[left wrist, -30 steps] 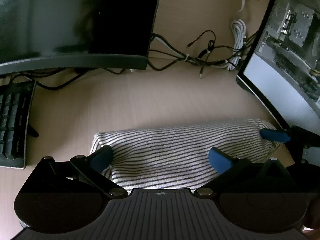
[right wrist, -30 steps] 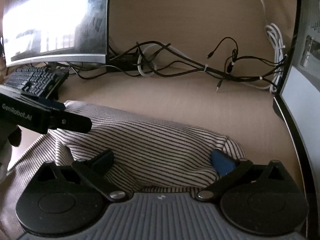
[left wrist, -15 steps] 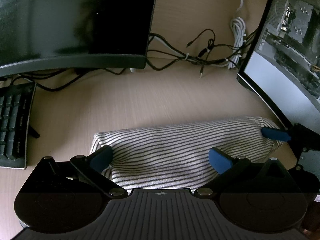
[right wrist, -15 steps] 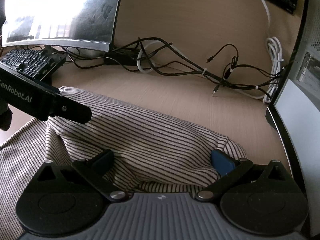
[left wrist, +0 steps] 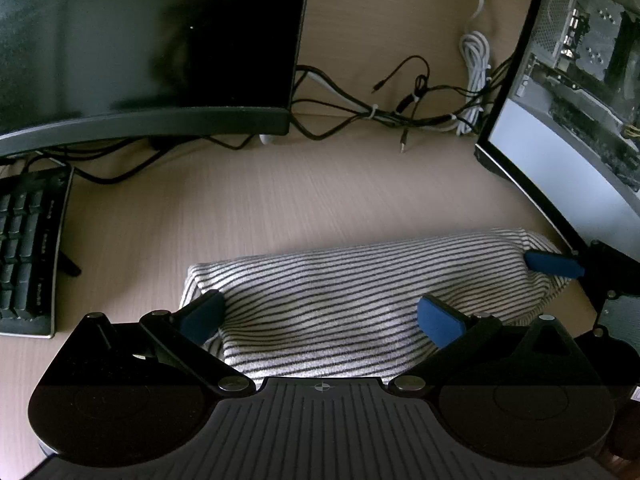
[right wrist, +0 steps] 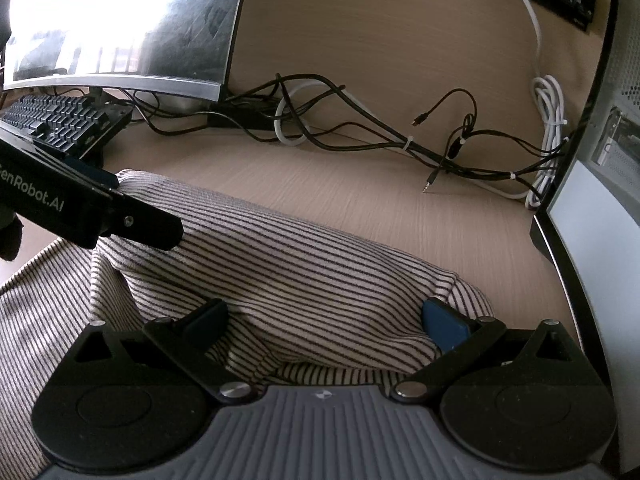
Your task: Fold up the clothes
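Note:
A black-and-white striped garment (left wrist: pixel 360 288) lies folded on the wooden desk, also in the right wrist view (right wrist: pixel 300 272). My left gripper (left wrist: pixel 320 316) is open, its blue pads spread over the near left part of the cloth. My right gripper (right wrist: pixel 324 318) is open, its fingers spread over the garment's right end, cloth bunched between them. The right gripper's blue fingertip (left wrist: pixel 552 264) shows at the garment's right end in the left wrist view. The left gripper's black finger (right wrist: pixel 132 226) lies over the cloth's left end in the right wrist view.
A dark monitor (left wrist: pixel 140 48) stands at the back left with a keyboard (left wrist: pixel 28 256) beside it. A computer case (left wrist: pixel 580 100) stands at the right. Tangled cables (left wrist: pixel 400 108) lie along the back edge of the desk (left wrist: pixel 280 200).
The right gripper has tilted and lifted a little, showing more of the back wall. The garment's fold stays in place. The left gripper has hardly moved.

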`<state>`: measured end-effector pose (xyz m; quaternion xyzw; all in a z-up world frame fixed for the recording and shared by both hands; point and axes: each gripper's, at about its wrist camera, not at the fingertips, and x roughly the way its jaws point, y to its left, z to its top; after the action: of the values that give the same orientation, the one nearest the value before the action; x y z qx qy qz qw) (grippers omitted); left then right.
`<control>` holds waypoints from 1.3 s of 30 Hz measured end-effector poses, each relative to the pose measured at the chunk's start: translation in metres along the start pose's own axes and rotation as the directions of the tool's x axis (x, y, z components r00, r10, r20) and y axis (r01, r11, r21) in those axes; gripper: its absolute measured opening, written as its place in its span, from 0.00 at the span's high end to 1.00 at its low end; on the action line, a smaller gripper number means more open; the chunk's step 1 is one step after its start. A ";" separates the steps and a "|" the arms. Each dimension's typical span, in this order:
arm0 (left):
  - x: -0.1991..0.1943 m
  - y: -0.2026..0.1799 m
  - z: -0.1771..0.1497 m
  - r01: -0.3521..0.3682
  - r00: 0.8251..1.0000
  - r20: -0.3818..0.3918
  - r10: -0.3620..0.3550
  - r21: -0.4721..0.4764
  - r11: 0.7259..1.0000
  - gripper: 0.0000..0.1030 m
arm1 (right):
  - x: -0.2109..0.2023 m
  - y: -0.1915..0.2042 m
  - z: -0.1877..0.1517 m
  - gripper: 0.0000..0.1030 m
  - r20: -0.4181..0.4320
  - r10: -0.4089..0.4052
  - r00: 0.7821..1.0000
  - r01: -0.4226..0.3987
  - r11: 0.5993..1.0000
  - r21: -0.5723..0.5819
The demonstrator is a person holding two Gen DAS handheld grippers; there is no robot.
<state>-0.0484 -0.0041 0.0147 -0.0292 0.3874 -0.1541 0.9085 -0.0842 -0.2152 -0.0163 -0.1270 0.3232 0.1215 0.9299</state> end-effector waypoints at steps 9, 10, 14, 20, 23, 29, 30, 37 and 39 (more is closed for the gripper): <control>-0.001 -0.001 -0.001 -0.004 1.000 0.001 0.004 0.006 1.000 0.00 | 0.000 0.002 0.000 0.00 -0.002 -0.004 1.000 0.004 1.000 -0.004; -0.001 -0.001 -0.001 -0.004 1.000 0.001 0.004 0.006 1.000 0.00 | 0.000 0.003 0.000 0.00 -0.003 -0.006 1.000 0.006 1.000 -0.006; 0.000 -0.001 -0.001 -0.006 1.000 0.001 0.006 0.009 1.000 0.00 | 0.000 0.003 0.000 0.00 -0.007 -0.006 1.000 0.006 1.000 -0.004; 0.000 -0.003 -0.002 -0.010 1.000 0.001 0.010 0.010 1.000 0.00 | 0.000 0.002 0.001 0.00 -0.009 -0.001 1.000 0.001 1.000 0.008; -0.001 -0.003 -0.002 -0.010 1.000 0.001 0.010 0.010 1.000 0.00 | -0.001 0.000 0.002 0.00 -0.009 0.008 1.000 -0.008 1.000 0.013; -0.001 0.001 -0.002 0.000 1.000 -0.004 0.000 0.006 1.000 0.00 | -0.011 -0.022 0.009 0.00 0.017 0.097 0.995 -0.099 0.989 0.107; -0.001 0.001 -0.002 0.001 1.000 -0.004 -0.001 0.005 1.000 0.00 | -0.014 -0.027 0.012 0.00 0.023 0.111 0.994 -0.113 0.984 0.135; -0.001 0.002 0.000 0.003 1.000 -0.009 -0.003 -0.010 1.000 0.00 | -0.034 -0.044 0.018 0.17 0.059 0.149 0.987 -0.160 0.955 0.250; -0.003 0.005 0.002 0.009 1.000 -0.014 -0.009 -0.032 0.999 0.00 | -0.027 -0.047 0.011 0.25 0.001 0.162 0.987 -0.155 0.943 0.295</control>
<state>-0.0475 0.0010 0.0175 -0.0443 0.3961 -0.1523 0.9044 -0.0842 -0.2598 0.0169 0.0375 0.3578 0.1451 0.9217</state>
